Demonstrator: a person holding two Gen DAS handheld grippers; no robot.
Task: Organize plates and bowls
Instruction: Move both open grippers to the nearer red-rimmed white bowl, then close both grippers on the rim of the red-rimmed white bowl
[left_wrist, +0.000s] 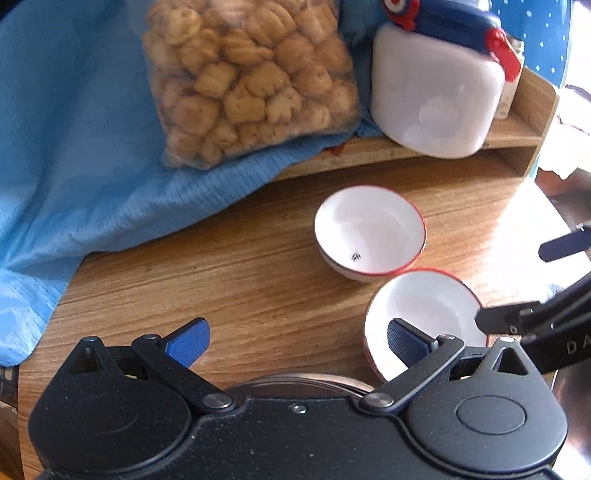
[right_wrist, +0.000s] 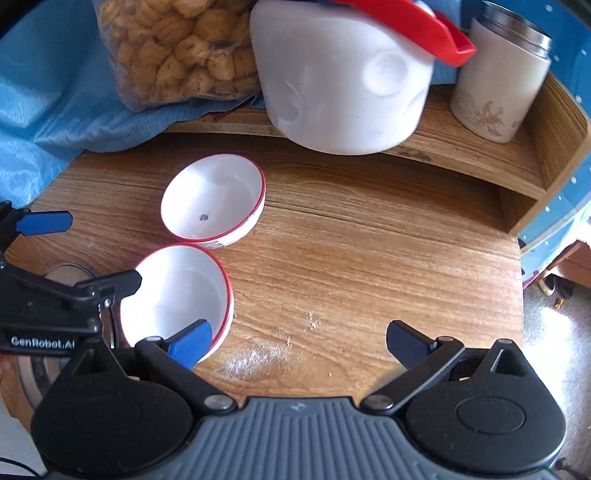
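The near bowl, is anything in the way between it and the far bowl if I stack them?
Nothing visible. The near bowl and far bowl sit rim to rim on the wooden table, with only bare wood around them. Both the left gripper and right gripper have open jaws beside the near bowl.

left gripper: black speckled body, blue ribbed pads, silver rivets. right gripper: grey ridged housing, blue pads.
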